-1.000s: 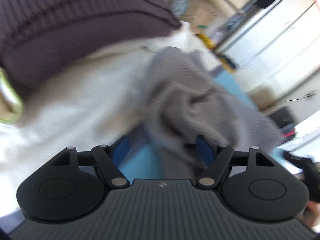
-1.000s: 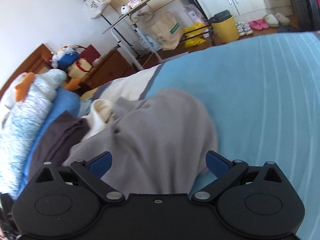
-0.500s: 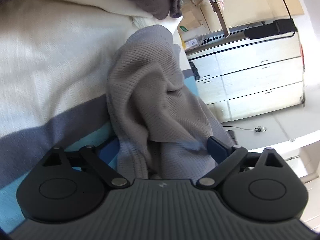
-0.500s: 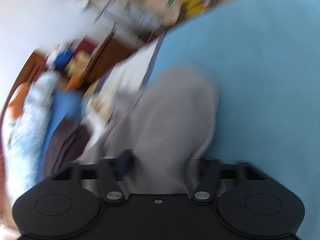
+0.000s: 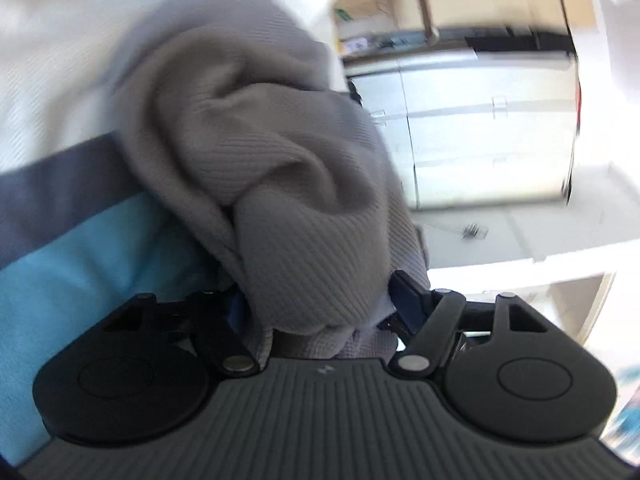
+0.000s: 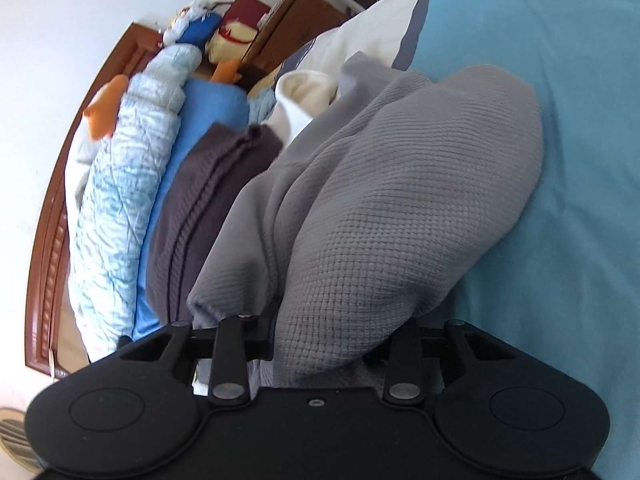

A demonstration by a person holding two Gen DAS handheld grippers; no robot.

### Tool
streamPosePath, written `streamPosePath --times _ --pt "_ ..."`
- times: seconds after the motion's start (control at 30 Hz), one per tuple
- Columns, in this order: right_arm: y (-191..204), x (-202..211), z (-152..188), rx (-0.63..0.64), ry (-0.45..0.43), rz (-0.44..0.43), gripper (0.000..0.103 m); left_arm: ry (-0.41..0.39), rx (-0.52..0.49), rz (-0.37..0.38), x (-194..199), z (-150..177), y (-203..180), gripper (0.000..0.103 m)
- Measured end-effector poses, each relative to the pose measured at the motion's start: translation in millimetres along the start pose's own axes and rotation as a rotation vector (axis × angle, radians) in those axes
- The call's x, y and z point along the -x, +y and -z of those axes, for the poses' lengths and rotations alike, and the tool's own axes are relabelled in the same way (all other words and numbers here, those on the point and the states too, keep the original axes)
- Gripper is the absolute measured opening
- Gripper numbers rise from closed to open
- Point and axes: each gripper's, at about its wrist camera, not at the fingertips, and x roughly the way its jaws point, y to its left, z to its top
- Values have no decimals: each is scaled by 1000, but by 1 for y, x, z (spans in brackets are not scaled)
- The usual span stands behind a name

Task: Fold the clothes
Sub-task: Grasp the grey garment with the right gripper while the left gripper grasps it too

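Observation:
A grey waffle-knit garment (image 5: 260, 140) lies bunched on the blue bed sheet (image 5: 80, 248). In the left wrist view a thick fold of it fills the gap of my left gripper (image 5: 320, 300), whose blue pads press on it from both sides. In the right wrist view the same grey garment (image 6: 400, 180) bulges up out of my right gripper (image 6: 324, 332). Its finger links stand upright and close together, and the cloth hides the fingertips. Both grippers hold the garment near one edge.
A dark purple ribbed garment (image 6: 200, 184) and a cream one (image 6: 304, 92) lie beside the grey one. Behind them are a pale blue quilt (image 6: 128, 160) and a brown headboard (image 6: 44, 240). White cloth (image 5: 48, 60) covers the bed at left; white cabinets (image 5: 480, 132) stand beyond.
Both grippers were open over the grey garment a second ago. They have since moved into it and closed on its cloth, which now bunches up between the fingers.

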Motion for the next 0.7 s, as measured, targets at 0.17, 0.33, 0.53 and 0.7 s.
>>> streamPosePath --times 0.17,0.33,0.53,0.7 --pt "26 24 1 140 37 78 36 16 -106 11 -6 13 -34 68" --pt "42 91 5 211 14 113 36 79 -215 93 -18 36 -81 68" --pt "62 144 15 229 13 218 34 155 -218 193 -27 70 -110 69" --pt "99 177 24 281 81 390 32 234 -202 304 -33 106 -131 68"
